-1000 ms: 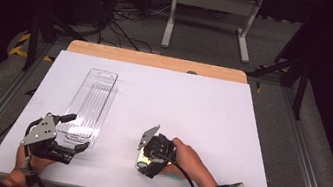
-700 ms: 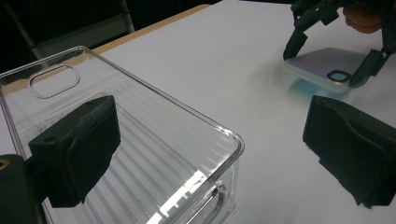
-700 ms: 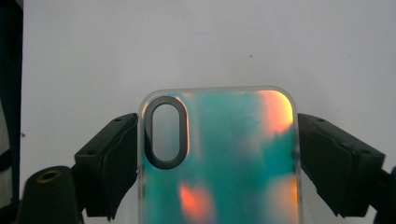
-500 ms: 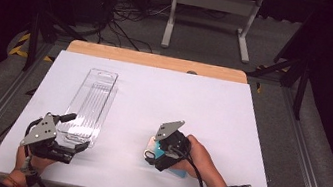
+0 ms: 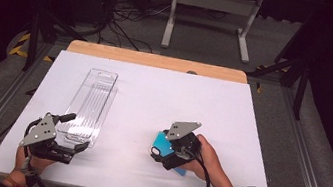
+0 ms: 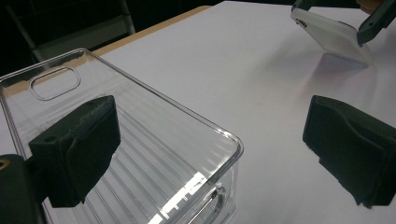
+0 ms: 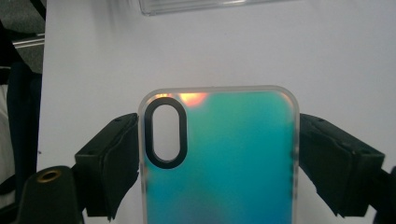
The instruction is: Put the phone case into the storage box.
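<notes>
The right gripper (image 5: 165,150) pinches a teal phone case (image 7: 219,158) by its two long edges, jaws pressed against either side, so the flat back and its oval camera cutout face the gripper's camera. In the high view the case (image 5: 162,143) sits at about five o'clock on the white table (image 5: 154,96), low over the surface; whether it touches cannot be told. That edge grip likely keeps the case level for carrying toward the clear plastic tray (image 5: 89,106), which lies lengthwise at about nine o'clock.

The left gripper (image 5: 64,151) rests at seven o'clock with its jaws spread wide, straddling the tray's near corner (image 6: 140,154) (one pad over the ribbed floor, the other outside the wall), probably ready to steady it.

The tabletop is a plain white sheet with a wooden strip along its far edge. Beyond it the room is dark, with cables and a metal stand (image 5: 206,19) on the floor.
</notes>
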The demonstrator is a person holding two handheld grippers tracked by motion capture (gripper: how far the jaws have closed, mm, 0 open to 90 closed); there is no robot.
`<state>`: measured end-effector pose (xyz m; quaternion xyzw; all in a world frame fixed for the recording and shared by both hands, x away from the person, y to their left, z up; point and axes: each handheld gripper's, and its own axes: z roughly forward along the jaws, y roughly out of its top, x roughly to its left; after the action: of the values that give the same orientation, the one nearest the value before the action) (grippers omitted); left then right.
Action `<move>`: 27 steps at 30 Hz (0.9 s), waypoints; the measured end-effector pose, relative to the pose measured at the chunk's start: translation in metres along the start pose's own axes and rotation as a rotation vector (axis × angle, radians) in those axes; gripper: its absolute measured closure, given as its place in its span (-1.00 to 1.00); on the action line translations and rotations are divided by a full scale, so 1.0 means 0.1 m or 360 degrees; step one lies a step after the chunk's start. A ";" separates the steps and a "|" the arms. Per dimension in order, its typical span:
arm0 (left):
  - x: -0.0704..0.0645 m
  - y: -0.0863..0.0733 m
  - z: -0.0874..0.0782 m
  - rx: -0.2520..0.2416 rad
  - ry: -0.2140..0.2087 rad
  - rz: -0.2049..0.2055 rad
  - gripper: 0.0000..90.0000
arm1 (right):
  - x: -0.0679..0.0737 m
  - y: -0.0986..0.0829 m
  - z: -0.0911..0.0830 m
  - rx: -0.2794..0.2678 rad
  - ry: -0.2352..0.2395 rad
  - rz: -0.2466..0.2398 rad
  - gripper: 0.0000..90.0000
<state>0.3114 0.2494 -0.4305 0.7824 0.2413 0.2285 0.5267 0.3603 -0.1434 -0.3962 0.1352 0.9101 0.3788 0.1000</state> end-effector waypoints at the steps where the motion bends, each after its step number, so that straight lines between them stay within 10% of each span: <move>1: 0.00 0.00 0.00 -0.0001 0.0001 -0.0002 -0.89 | 0.00 0.00 -0.01 -0.0014 -0.0009 0.0001 -0.61; 15: -0.02 0.06 0.04 -0.0028 -0.0022 -0.0028 -0.89 | 0.00 0.05 -0.27 -0.0374 -0.0222 0.0079 -0.61; 27: -0.14 0.25 0.30 -0.0067 -0.0166 -0.0053 -0.85 | 0.12 0.18 -0.33 -0.0637 -0.0445 0.0142 -0.61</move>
<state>0.3223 0.2104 -0.4186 0.7778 0.2217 0.1837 0.5586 0.3428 -0.1494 -0.3618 0.2039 0.7874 0.5332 0.2328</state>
